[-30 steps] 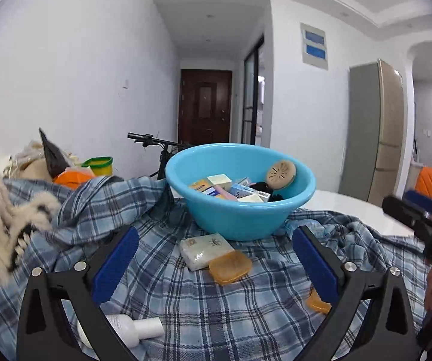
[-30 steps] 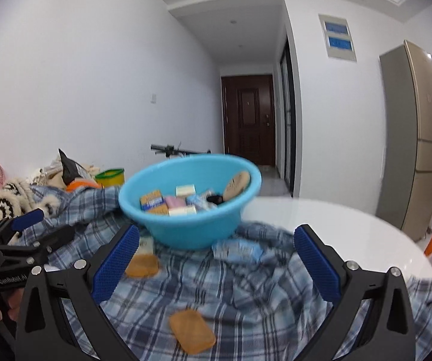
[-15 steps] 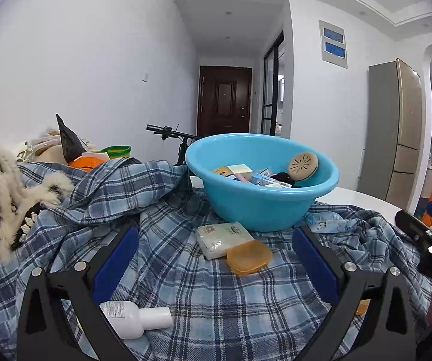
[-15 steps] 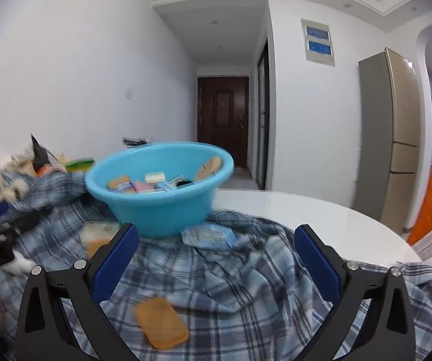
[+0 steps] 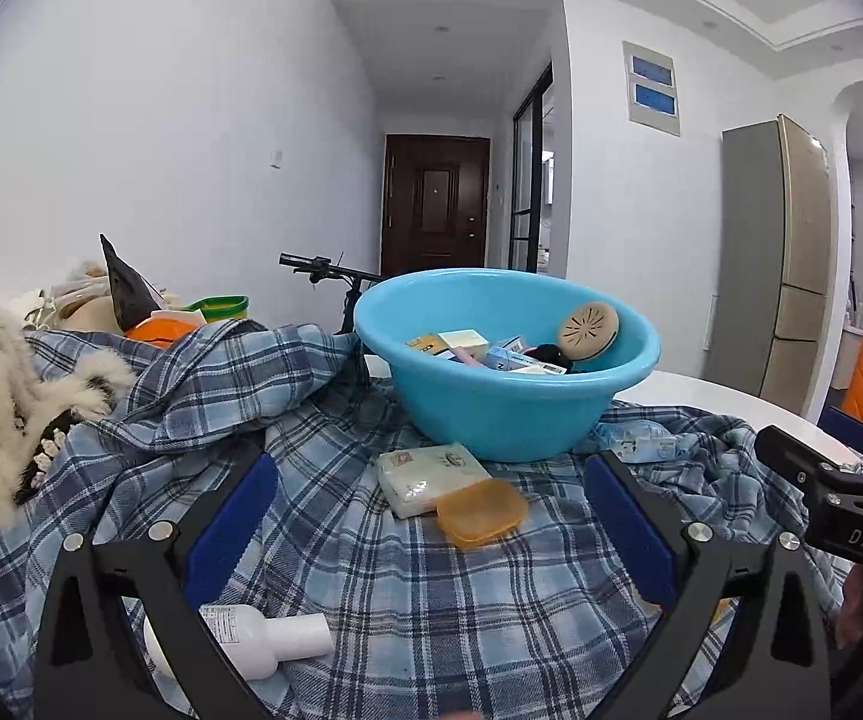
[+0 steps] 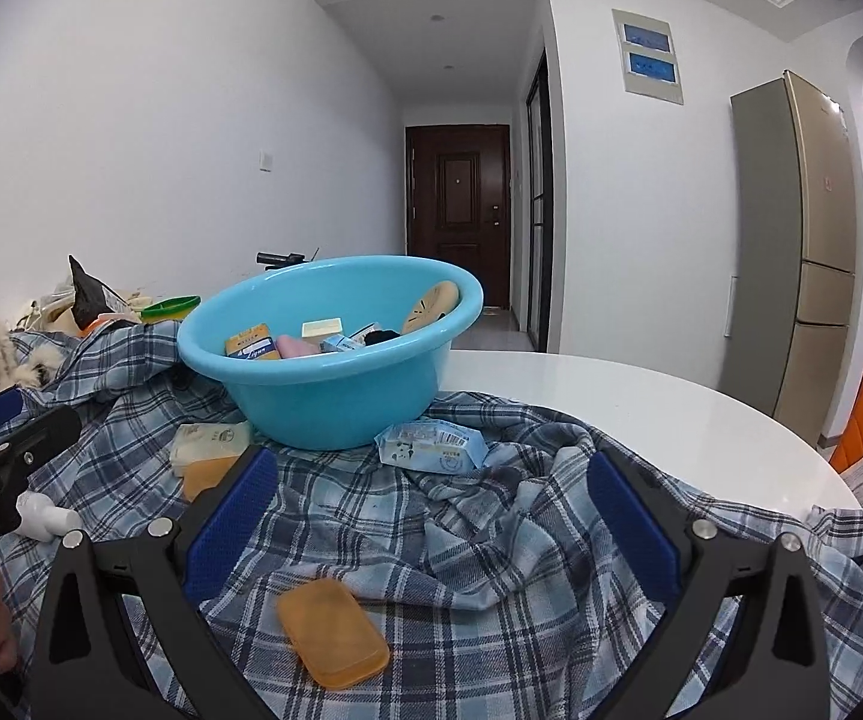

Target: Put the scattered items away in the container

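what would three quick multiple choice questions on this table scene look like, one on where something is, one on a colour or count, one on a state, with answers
1. Where does the white tissue pack lie?
A. in the basin
B. on the plaid cloth in front of the basin
C. on the bare white table

2. How many orange soap cases lie loose on the cloth?
A. one
B. two
C. four

3. What state is the right gripper in?
A. open, holding nothing
B. shut on the white bottle
C. shut on the blue packet

Answers:
1 B: it rests on the plaid cloth at the foot of the blue basin.
2 B: one orange soap case lies near the right gripper, another beside the tissue pack.
3 A: its blue fingers stand wide apart with only cloth between them.
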Motion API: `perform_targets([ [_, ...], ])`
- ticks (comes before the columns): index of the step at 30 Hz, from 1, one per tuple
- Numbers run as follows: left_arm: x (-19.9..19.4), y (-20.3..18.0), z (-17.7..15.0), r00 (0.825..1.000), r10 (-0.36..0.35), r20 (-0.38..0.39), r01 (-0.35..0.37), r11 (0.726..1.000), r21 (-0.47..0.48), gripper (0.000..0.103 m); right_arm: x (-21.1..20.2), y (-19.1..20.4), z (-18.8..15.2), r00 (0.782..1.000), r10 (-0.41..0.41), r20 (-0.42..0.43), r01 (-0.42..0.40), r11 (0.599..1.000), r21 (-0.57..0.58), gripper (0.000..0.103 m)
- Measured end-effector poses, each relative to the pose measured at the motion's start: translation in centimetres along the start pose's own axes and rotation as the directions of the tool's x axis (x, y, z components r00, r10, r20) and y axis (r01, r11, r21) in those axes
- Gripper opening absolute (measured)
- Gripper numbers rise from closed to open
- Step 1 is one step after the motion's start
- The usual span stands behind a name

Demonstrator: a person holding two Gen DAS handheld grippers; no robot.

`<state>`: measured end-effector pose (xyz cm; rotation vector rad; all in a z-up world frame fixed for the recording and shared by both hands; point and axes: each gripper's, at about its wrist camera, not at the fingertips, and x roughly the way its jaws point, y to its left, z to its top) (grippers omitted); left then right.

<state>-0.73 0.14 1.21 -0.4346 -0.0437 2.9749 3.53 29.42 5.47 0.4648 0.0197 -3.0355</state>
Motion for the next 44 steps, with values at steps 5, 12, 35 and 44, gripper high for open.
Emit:
perform_targets([
  [5, 0.05, 0.15, -0.04, 1.0, 0.025, -0.001, -0.025, 1.0, -0.01, 0.103, 0.05, -0.07, 0.09, 1.0, -0.001, -0.002, 0.001, 1.0, 0.001, 0.103],
  [12, -0.04, 0.12, -0.01, 1.0, 0.013, 0.002, -0.013, 1.0, -0.002, 0.103, 0.05, -0.16, 0.08, 1.0, 0.0, -0.002, 0.0, 1.0, 0.002, 0.103],
  [35, -0.02, 0.17, -0.03, 1.0, 0.026, -0.002, -0.026, 1.0, -0.011, 0.103, 0.05, -0.12, 0.03, 1.0, 0.0, -0.001, 0.0, 1.0, 0.002, 0.103],
  [44, 0.04, 0.17, -0.03, 1.0, 0.026, -0.001, -0.026, 1.0, -0.01, 0.103, 0.05, -0.09, 0.02, 1.0, 0.0, -0.001, 0.0, 1.0, 0.002, 0.103],
])
